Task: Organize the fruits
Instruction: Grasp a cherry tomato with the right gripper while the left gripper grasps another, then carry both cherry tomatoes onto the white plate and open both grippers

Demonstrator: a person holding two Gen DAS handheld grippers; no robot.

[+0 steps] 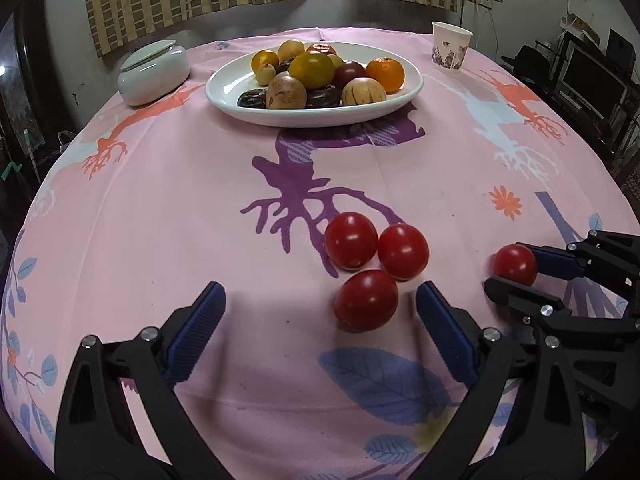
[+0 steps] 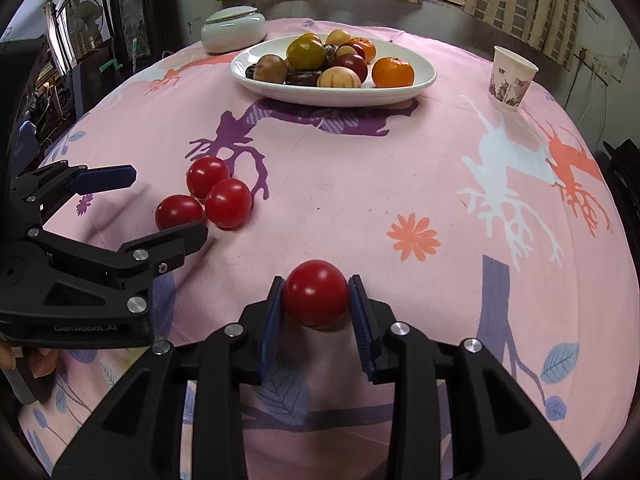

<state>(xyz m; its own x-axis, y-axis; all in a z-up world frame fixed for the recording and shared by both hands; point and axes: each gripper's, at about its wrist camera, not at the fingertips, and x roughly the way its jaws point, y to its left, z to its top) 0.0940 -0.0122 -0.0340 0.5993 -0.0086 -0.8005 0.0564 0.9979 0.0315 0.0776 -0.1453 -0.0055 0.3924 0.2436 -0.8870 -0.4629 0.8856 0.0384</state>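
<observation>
Right gripper [image 2: 316, 300]: blue pads against both sides of a small glossy red tomato [image 2: 316, 293], resting on the pink printed cloth surface [image 2: 360, 184], well short of the white oval plate [image 2: 416, 84]. Left gripper [image 1: 320, 300]: spread wide, empty, nearest of three loose red tomatoes [image 1: 366, 300] just off its right finger. Plate already heaped with mixed fruit; judged four tomatoes left to move. Between tomatoes and plate: open cloth. Beside plate: white lidded jar [image 1: 154, 72], patterned paper cup [image 1: 450, 50]; surface edges close behind both grippers.
</observation>
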